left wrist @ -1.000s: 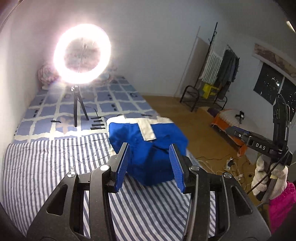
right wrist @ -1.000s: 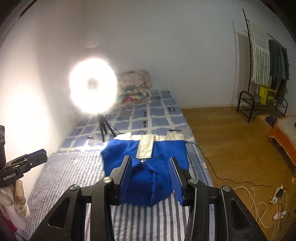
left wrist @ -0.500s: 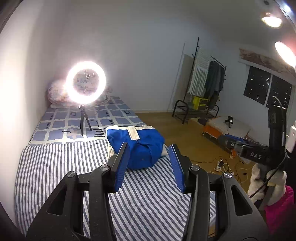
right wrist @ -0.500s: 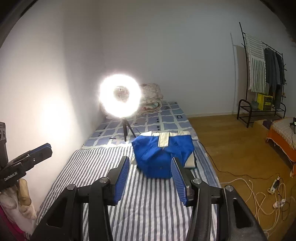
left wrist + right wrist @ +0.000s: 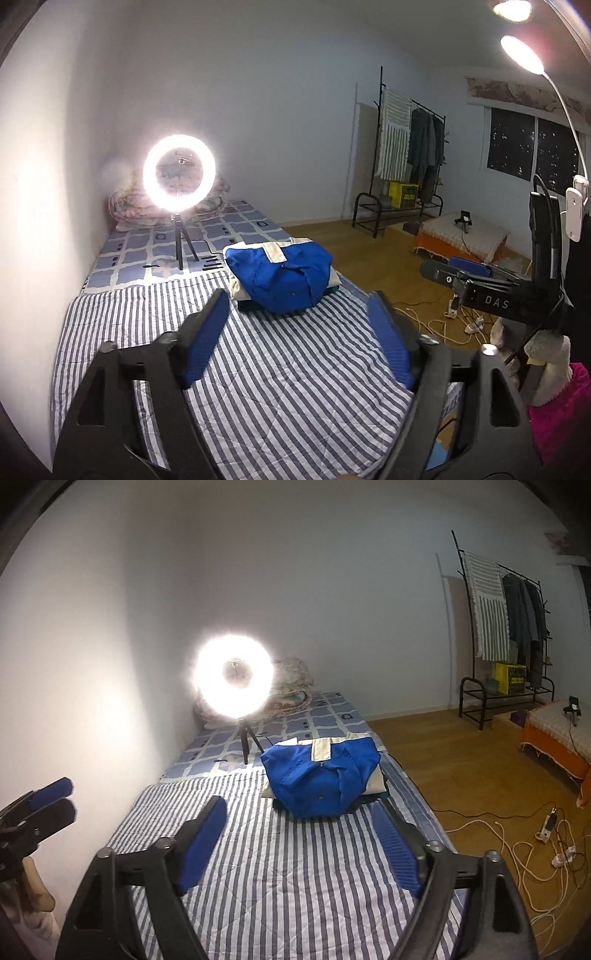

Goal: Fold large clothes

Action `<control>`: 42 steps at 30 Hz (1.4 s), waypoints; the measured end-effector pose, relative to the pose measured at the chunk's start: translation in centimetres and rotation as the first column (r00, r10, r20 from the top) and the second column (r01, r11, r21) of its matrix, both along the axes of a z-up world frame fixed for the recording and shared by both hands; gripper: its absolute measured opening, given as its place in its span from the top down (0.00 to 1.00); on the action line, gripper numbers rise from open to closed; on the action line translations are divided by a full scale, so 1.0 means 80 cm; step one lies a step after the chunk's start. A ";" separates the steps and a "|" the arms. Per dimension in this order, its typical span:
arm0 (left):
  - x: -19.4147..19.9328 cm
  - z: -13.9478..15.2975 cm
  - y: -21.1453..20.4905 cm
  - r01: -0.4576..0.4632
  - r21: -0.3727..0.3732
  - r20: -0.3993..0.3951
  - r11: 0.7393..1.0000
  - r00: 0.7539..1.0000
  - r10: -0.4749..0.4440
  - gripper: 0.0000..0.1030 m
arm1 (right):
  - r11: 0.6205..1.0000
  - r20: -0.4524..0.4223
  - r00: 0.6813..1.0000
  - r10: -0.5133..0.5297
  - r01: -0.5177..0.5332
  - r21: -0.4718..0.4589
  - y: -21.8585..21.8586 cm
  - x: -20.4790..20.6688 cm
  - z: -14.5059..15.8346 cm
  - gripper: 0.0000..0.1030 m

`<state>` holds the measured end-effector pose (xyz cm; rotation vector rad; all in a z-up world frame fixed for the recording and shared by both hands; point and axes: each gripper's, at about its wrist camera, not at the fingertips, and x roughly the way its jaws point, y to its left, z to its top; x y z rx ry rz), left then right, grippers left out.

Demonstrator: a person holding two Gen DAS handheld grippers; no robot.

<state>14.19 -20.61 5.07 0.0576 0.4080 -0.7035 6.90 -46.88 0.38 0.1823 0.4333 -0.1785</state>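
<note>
A folded blue garment with a cream collar band [image 5: 284, 275] [image 5: 321, 775] lies on top of a small stack of folded clothes on the striped bedspread [image 5: 280, 373] [image 5: 291, 878]. My left gripper [image 5: 299, 332] is open and empty, well back from the stack above the bedspread. My right gripper [image 5: 299, 843] is open and empty, also well back from the stack. The right gripper shows from the side in the left wrist view [image 5: 480, 284], and the left gripper shows at the left edge of the right wrist view [image 5: 40, 805].
A lit ring light on a tripod [image 5: 179, 173] [image 5: 234, 681] stands on the bed behind the stack, with rolled bedding [image 5: 291, 692] beyond it. The wall runs along the bed's left side. Cables [image 5: 528, 845] lie on the wood floor at right, near a clothes rack [image 5: 410, 155].
Both grippers have drawn back and risen away from the blue garment, which now looks smaller and farther off. Both have opened wider. The garment has stayed on the stack.
</note>
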 end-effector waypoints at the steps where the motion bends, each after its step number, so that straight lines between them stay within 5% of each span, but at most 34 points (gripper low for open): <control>1: 0.000 -0.003 0.003 -0.007 -0.006 0.002 1.000 1.000 0.007 0.13 | 1.000 0.006 1.000 -0.012 0.012 -0.012 0.001 -0.003 -0.001 0.13; 4: 0.004 -0.013 0.008 -0.027 -0.006 0.007 1.000 1.000 0.027 0.03 | 0.998 0.028 0.998 -0.052 0.053 -0.015 -0.002 -0.003 -0.007 0.00; 24: 0.009 -0.052 0.005 -0.131 0.109 -0.016 0.985 0.991 0.133 0.00 | 0.996 -0.019 0.999 -0.032 0.030 -0.088 0.016 0.007 -0.044 0.00; 42: 0.010 -0.054 0.009 -0.143 0.104 -0.009 0.984 0.989 0.144 0.00 | 0.997 -0.012 1.000 -0.029 0.028 -0.069 0.013 0.005 -0.045 0.00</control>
